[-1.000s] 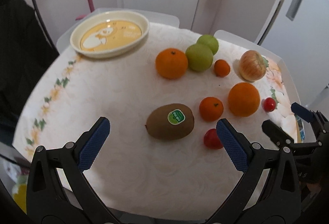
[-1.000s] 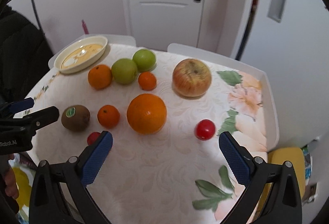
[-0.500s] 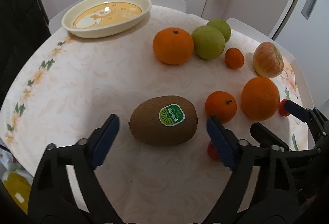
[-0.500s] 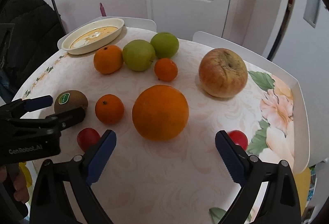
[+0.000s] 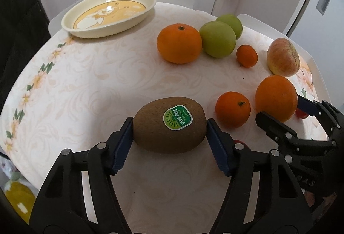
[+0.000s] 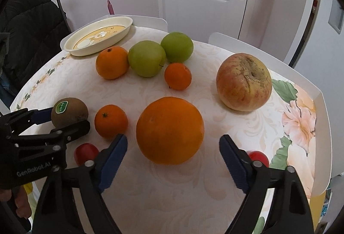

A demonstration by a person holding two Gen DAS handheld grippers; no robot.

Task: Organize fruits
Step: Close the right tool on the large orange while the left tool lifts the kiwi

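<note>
Blue-padded left gripper (image 5: 169,137) closing, pads touching kiwi (image 5: 169,124) at lower centre. Right gripper (image 6: 173,153) closing around large orange (image 6: 169,129), pads clear.

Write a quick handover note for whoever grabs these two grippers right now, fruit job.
Left gripper: jaws closing, pads at both ends of the kiwi, which sits on the table.
Right gripper: jaws closing around the big orange, gaps still on both sides.
Plate: far left, holds no fruit.
Done: nothing placed yet.
Left: every fruit still loose on the table.
</note>
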